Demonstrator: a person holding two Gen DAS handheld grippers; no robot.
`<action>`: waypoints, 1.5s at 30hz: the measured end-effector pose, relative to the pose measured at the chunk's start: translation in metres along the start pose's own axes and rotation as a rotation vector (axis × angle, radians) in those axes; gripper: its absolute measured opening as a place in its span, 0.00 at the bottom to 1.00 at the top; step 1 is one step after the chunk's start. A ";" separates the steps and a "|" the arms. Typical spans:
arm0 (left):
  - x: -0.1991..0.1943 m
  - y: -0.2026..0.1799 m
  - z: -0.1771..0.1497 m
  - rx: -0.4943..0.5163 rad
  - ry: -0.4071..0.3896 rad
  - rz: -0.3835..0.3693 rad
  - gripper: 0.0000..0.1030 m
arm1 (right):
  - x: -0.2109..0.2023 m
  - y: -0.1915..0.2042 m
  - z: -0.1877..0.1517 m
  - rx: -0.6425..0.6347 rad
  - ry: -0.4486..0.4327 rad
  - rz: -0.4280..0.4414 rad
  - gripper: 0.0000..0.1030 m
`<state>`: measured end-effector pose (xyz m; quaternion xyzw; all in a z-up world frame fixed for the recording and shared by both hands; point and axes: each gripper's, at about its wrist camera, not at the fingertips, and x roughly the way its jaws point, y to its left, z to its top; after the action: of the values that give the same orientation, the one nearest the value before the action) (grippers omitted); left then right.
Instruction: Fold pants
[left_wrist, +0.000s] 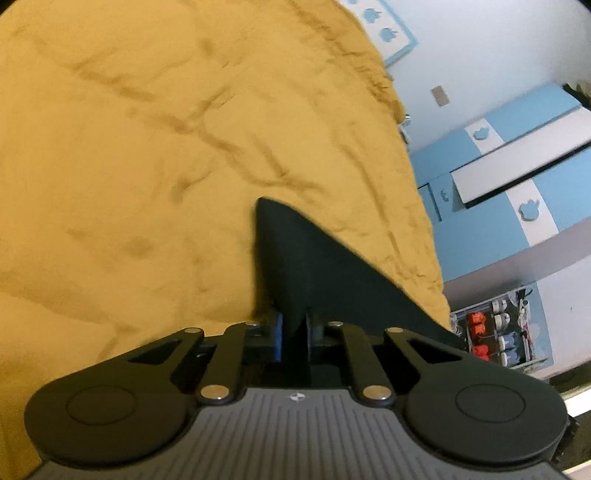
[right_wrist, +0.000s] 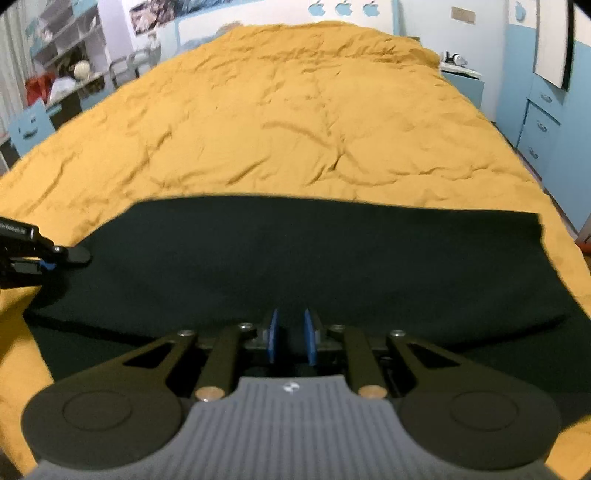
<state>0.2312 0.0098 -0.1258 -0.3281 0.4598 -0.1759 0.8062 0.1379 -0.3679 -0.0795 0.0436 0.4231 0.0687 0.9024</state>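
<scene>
The dark pants lie spread across the near end of the bed, on a rumpled mustard-yellow bedspread. Seen from the right wrist they make one broad dark band running left to right; the cloth is so dark that seams, legs and waistband cannot be told apart, and the near edge disappears under the tool's body.

The left gripper has a corner of the pants between its blue pads, the jaws pinching the fabric, which rises from them as a dark pointed flap against the yellow cover. From the other camera this gripper shows only partly at the far left edge, at the left end of the pants.

The right gripper sits at the near edge of the pants with its two blue pads a narrow gap apart. Whether cloth is caught between them I cannot tell, since dark fabric and dark metal merge there.

Around the bed, blurred: blue drawers to the right, cluttered shelves at far left, apple-shaped cut-outs on the far wall.
</scene>
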 end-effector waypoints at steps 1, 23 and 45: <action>-0.003 -0.010 0.002 0.014 -0.003 0.001 0.11 | -0.007 -0.006 0.001 0.011 -0.008 -0.005 0.16; 0.131 -0.243 -0.038 0.217 0.323 0.056 0.09 | -0.091 -0.105 0.010 0.163 -0.140 0.003 0.18; 0.102 -0.200 -0.034 0.375 0.258 0.037 0.40 | -0.026 -0.119 0.003 0.448 0.021 0.197 0.38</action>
<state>0.2587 -0.2073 -0.0636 -0.1388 0.5244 -0.2837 0.7907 0.1344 -0.4894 -0.0740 0.2831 0.4309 0.0612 0.8546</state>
